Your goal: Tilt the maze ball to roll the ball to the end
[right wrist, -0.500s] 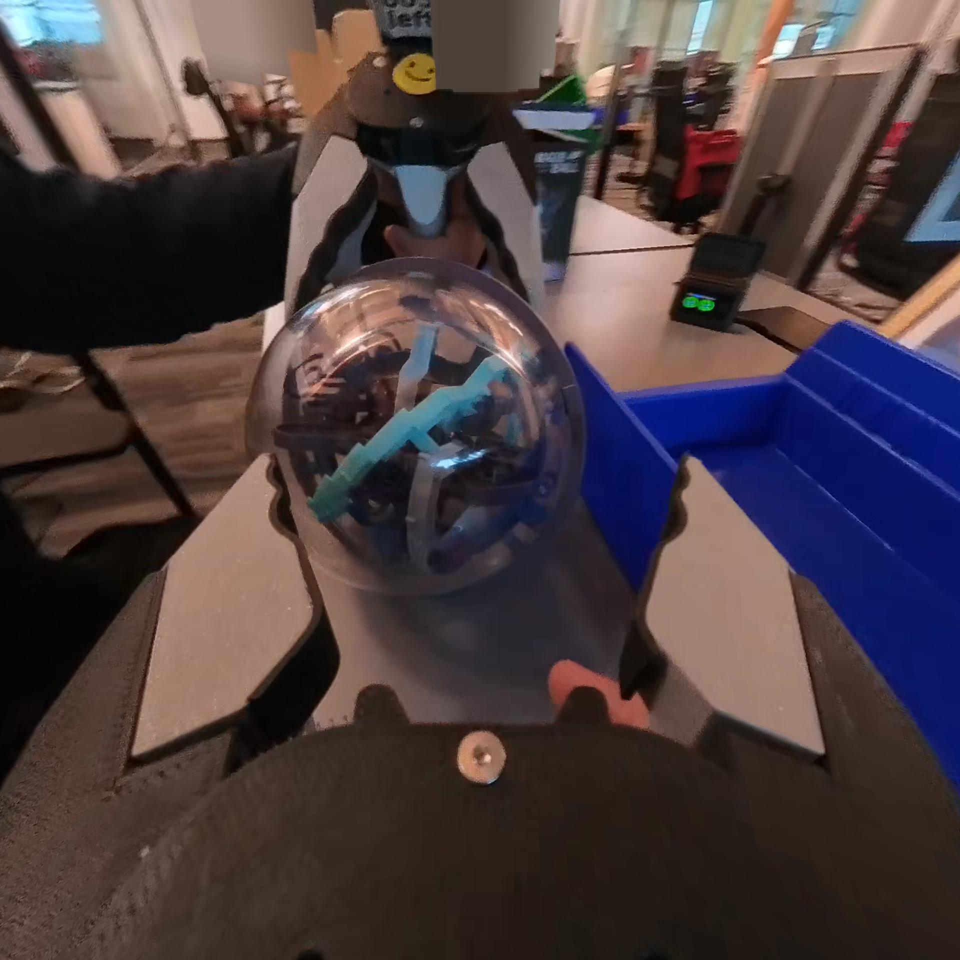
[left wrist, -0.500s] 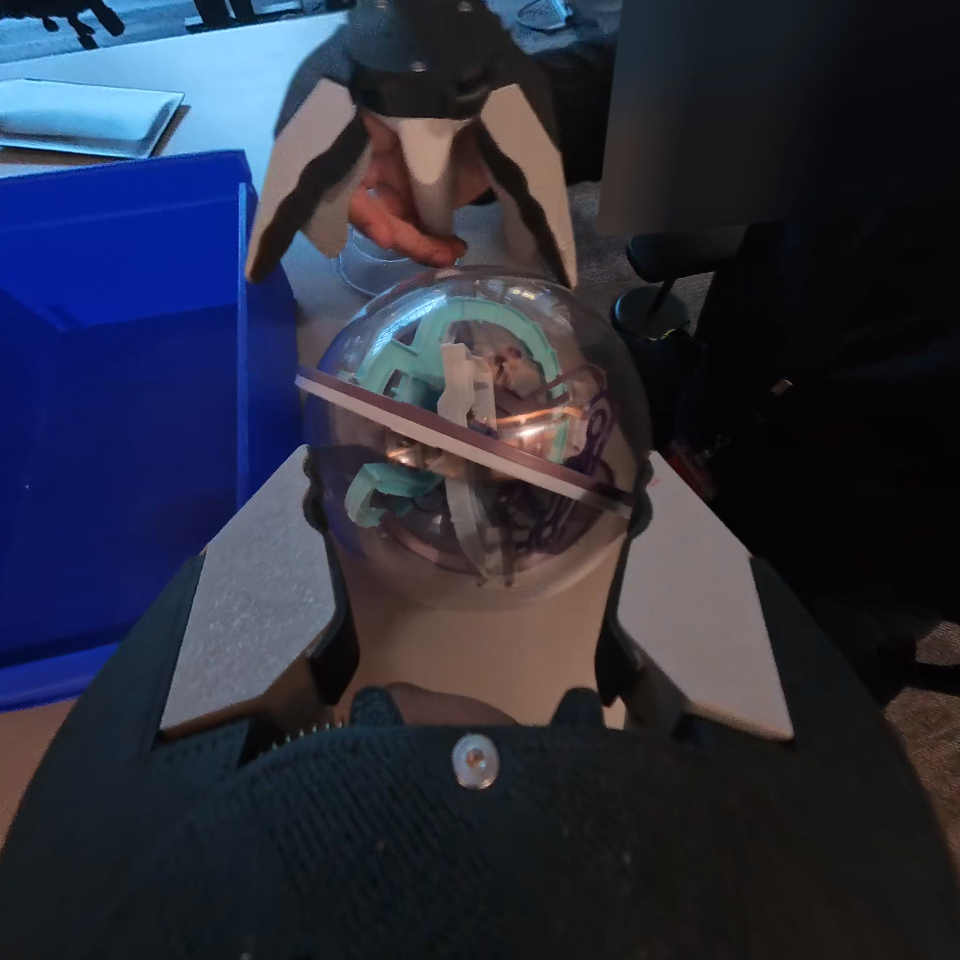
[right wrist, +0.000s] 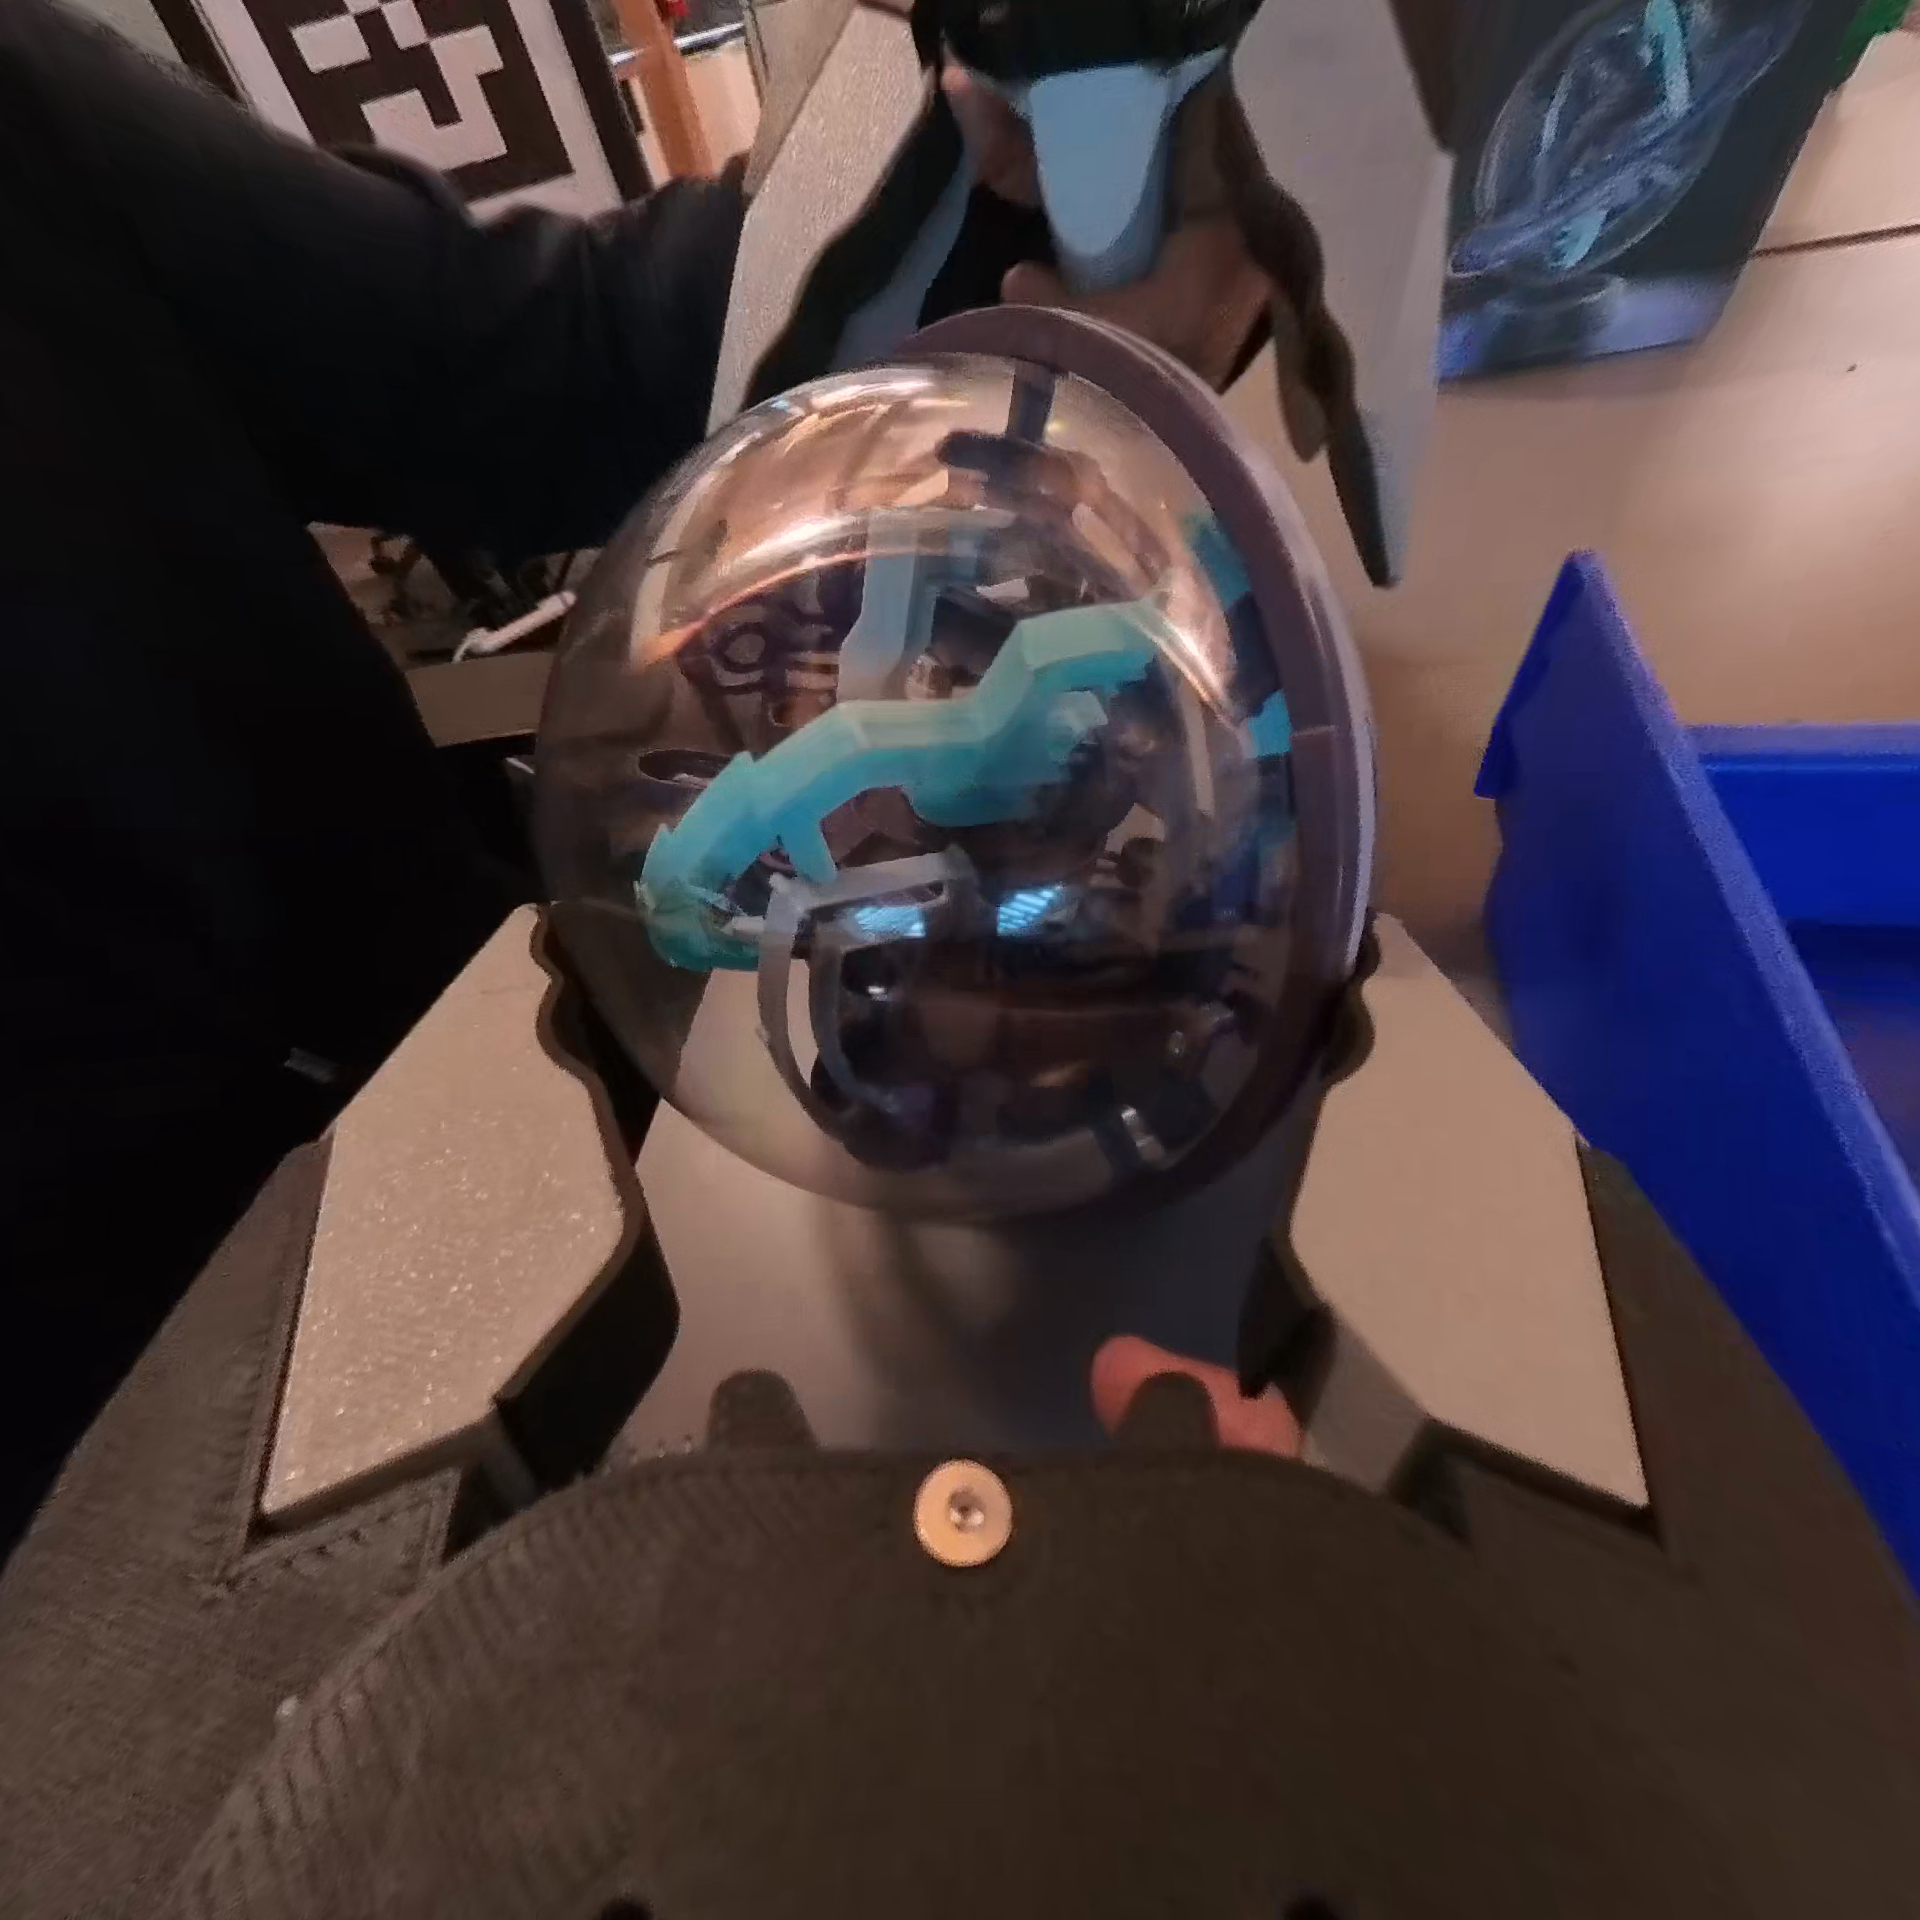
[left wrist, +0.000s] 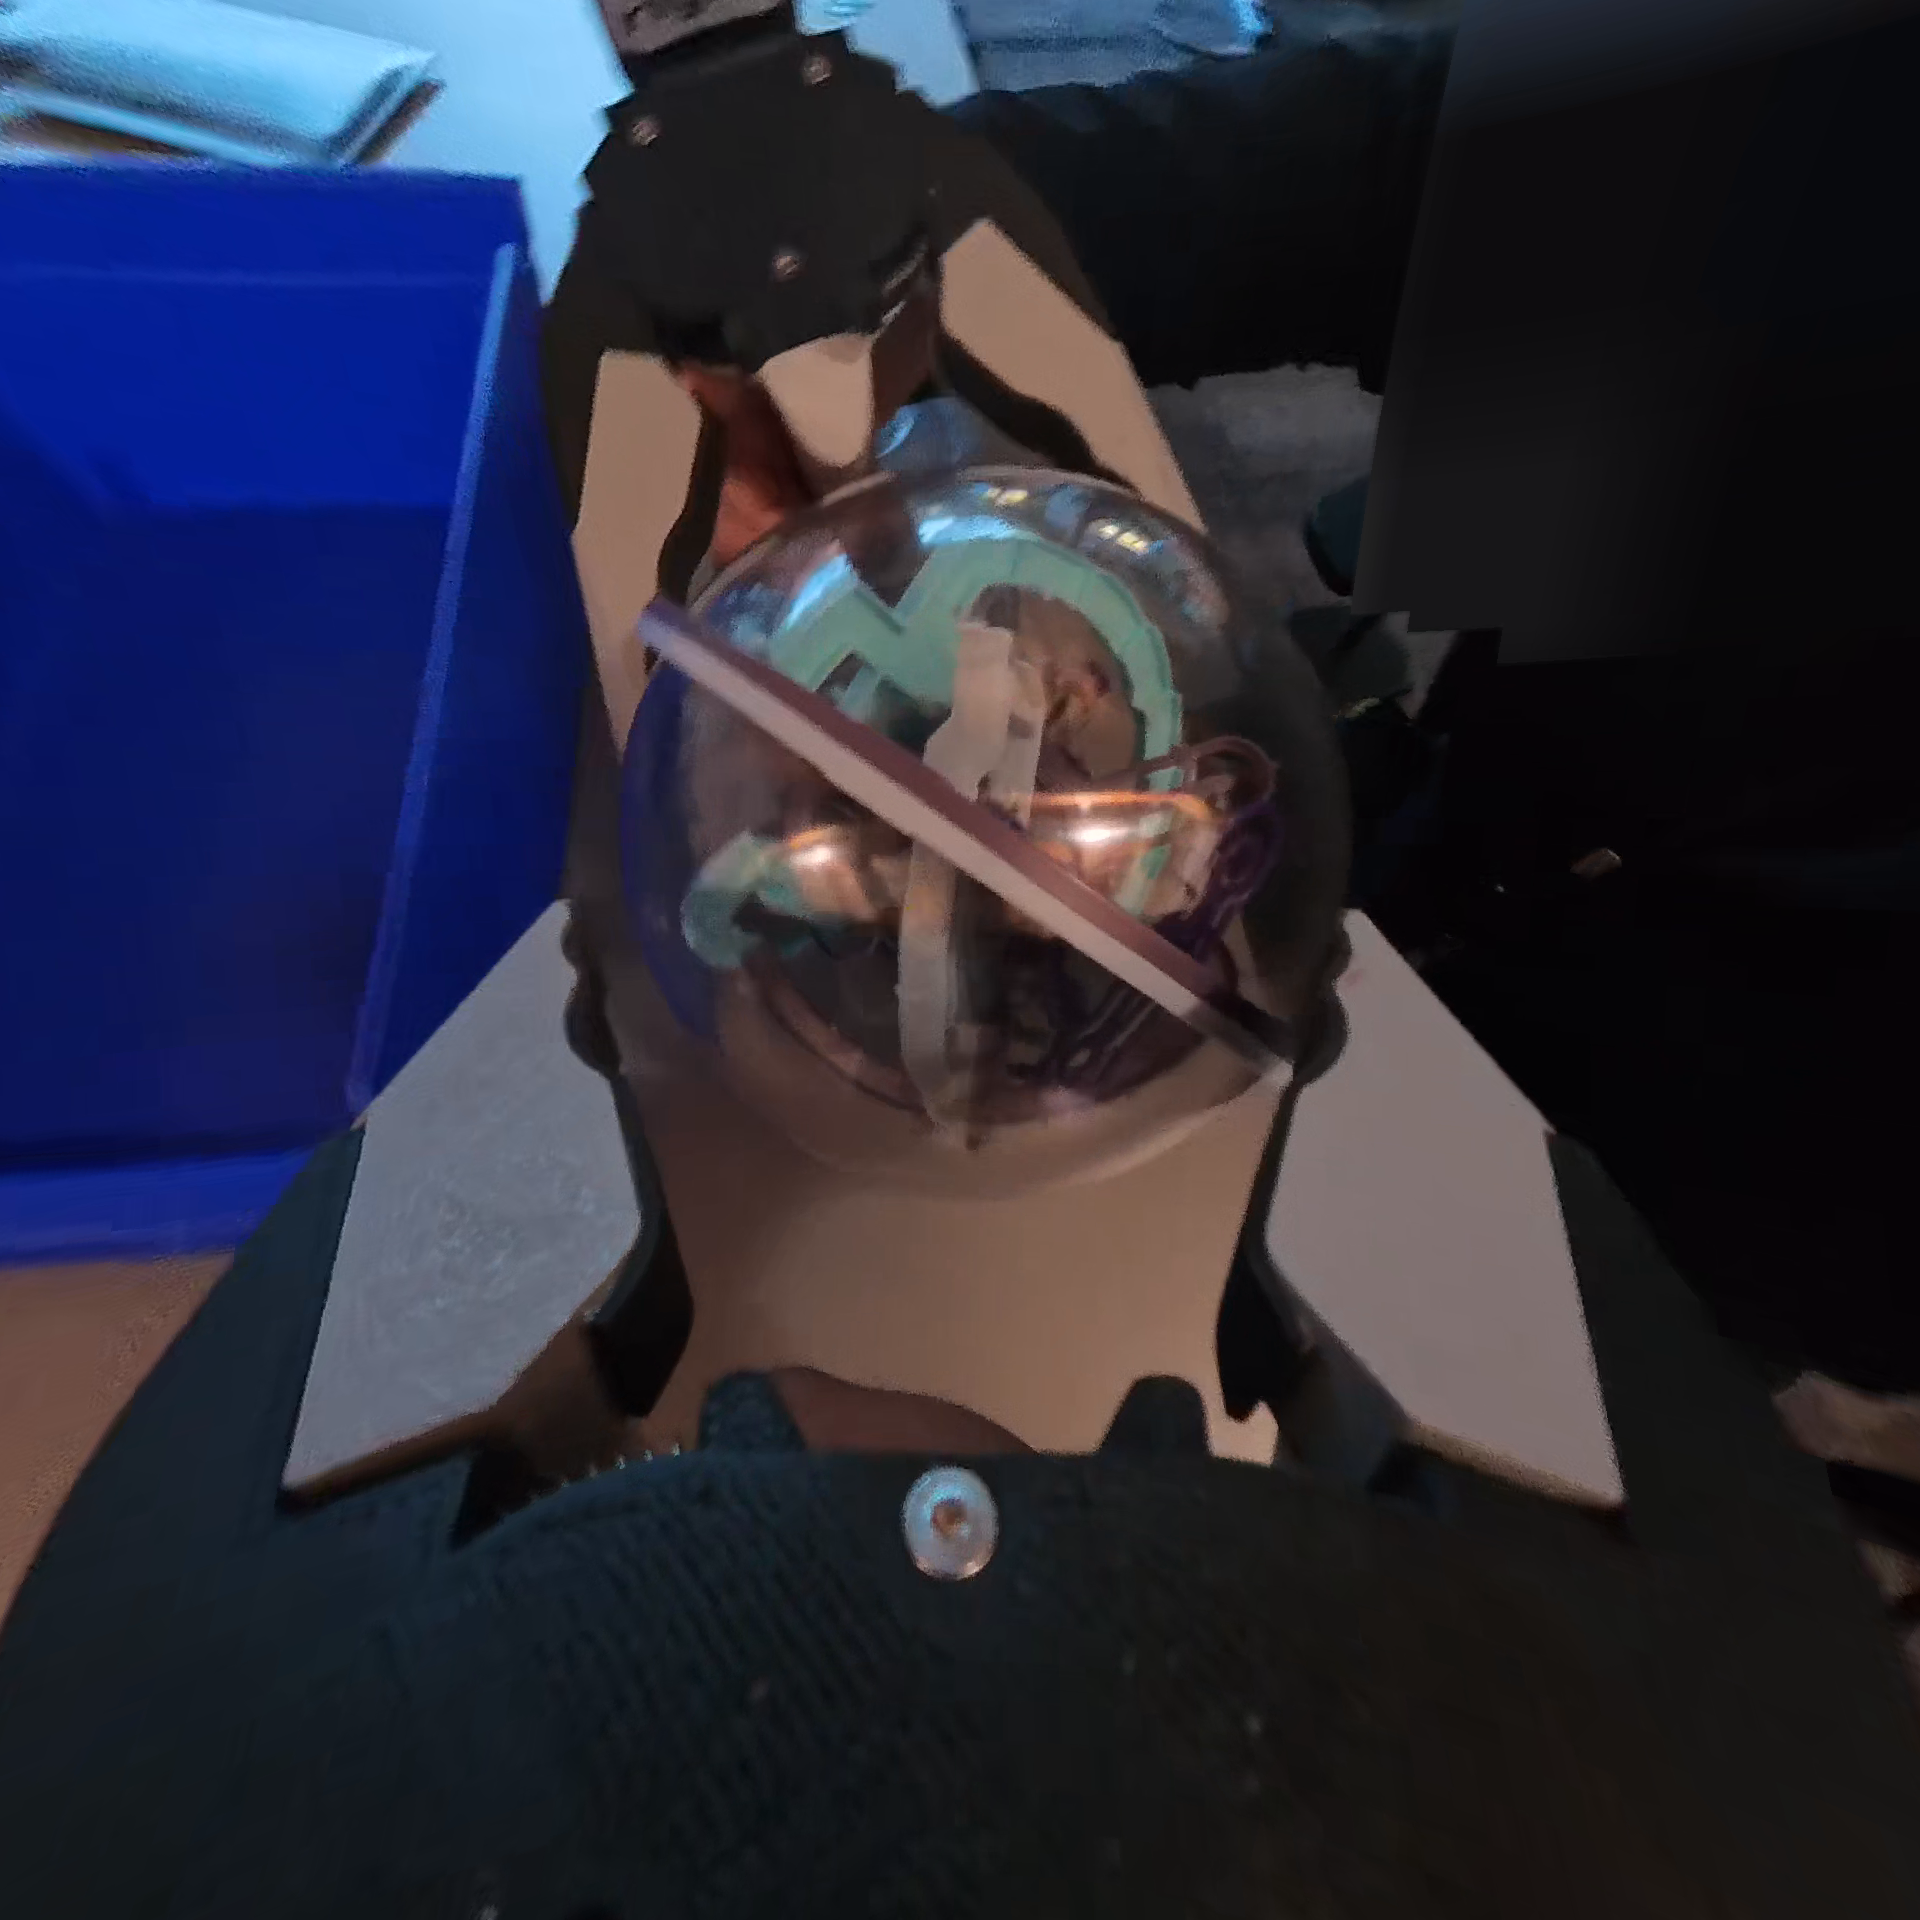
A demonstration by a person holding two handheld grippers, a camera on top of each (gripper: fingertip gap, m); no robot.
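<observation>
Maze ball [left wrist: 961, 821] clamped betw. left gripper [left wrist: 951, 997] & right gripper [right wrist: 951, 966], both closed on it; seam tilted 10-to-4 o'clock. Blue bin [left wrist: 239, 644] at 9 o'clock.

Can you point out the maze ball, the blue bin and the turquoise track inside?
Maze ball [right wrist: 727, 1039]: right wrist view, clear lower shell.
Blue bin [left wrist: 208, 623]: left wrist view, outer wall.
Turquoise track [right wrist: 904, 743]: right wrist view, zigzag middle.

black-and-white coded marker [right wrist: 416, 94], seemingly wordless, nothing legible
</observation>
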